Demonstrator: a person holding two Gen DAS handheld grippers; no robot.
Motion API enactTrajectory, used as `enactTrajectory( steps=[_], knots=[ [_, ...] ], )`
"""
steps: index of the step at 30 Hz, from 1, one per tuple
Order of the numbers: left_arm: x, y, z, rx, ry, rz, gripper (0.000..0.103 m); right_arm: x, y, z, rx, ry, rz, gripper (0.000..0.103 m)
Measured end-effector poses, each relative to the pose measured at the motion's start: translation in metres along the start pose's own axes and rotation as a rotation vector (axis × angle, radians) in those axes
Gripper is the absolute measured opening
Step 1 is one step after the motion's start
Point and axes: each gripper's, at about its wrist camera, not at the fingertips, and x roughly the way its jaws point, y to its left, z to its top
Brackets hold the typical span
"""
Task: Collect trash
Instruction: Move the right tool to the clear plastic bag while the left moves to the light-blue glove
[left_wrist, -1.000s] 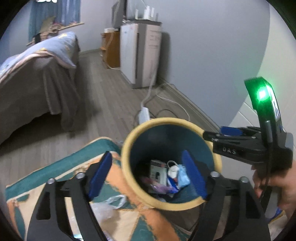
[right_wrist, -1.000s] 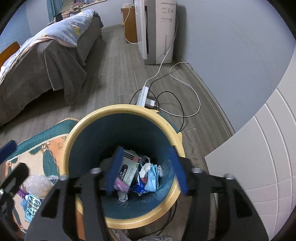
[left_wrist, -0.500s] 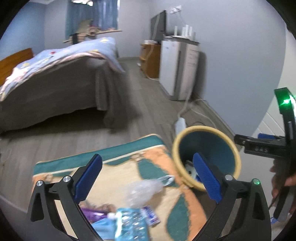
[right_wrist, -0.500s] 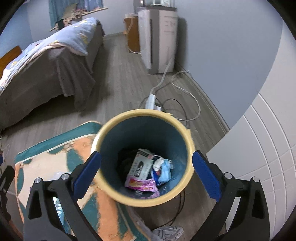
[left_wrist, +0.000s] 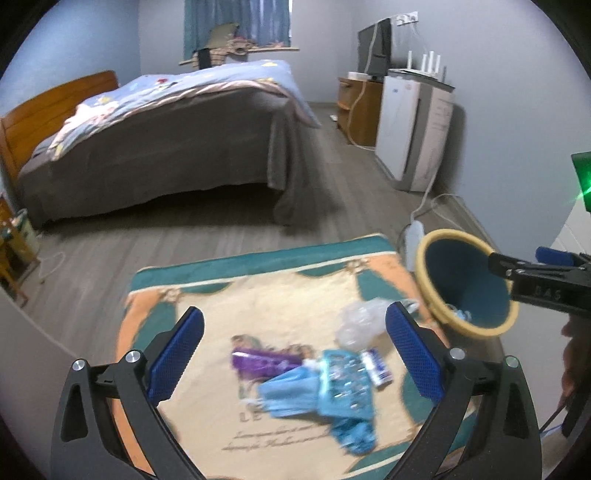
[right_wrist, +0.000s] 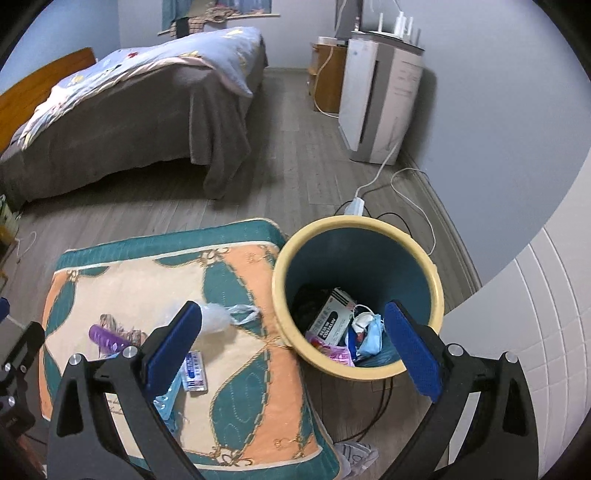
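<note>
Hovering over patterned teal-and-orange rug (left_wrist: 207, 299), left gripper (left_wrist: 293, 356) and right gripper (right_wrist: 291, 349) spread wide, empty | yellow-rimmed teal bin (right_wrist: 436, 280) beside rug | rug litter: crinkly blue plastic pack (left_wrist: 345, 380), clear film bag (left_wrist: 360, 319), purple wrapper (left_wrist: 262, 360); likely light, limp, slippery, pinch bunched middles | right view alone shows bin's contents

Both cameras rode on hand-held grippers and looked steeply down and forward, toward the bed (left_wrist: 162, 140) across the room. The left wrist view hung close above the patterned cushion (left_wrist: 280, 295), with the yellow-rimmed bin (left_wrist: 430, 295) off at its right edge. The right wrist view sat nearer the bin (right_wrist: 436, 280), looking straight into it. Both views shared the cushion (right_wrist: 236, 391), bin, bed (right_wrist: 122, 122) and the white appliance (right_wrist: 380, 103) beyond the bin.
</note>
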Motion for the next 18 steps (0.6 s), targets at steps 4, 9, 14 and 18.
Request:
enactTrajectory(
  steps=[4,9,14,18],
  knots=[
    [-0.001,0.023,-0.01,0.002,-0.004,0.034,0.098,0.007,0.014,-0.005,0.005,0.015,0.031,0.097],
    [0.009,0.043,-0.02,0.025,0.019,0.084,0.098,0.022,0.042,-0.015,-0.079,0.074,0.014,0.097],
    [0.024,0.055,-0.035,0.035,0.06,0.053,0.098,0.032,0.057,-0.014,-0.036,0.144,0.071,0.097],
    [0.041,0.056,-0.049,0.077,0.104,0.01,0.098,0.041,0.064,-0.012,-0.014,0.135,0.085,0.097]
  ],
)
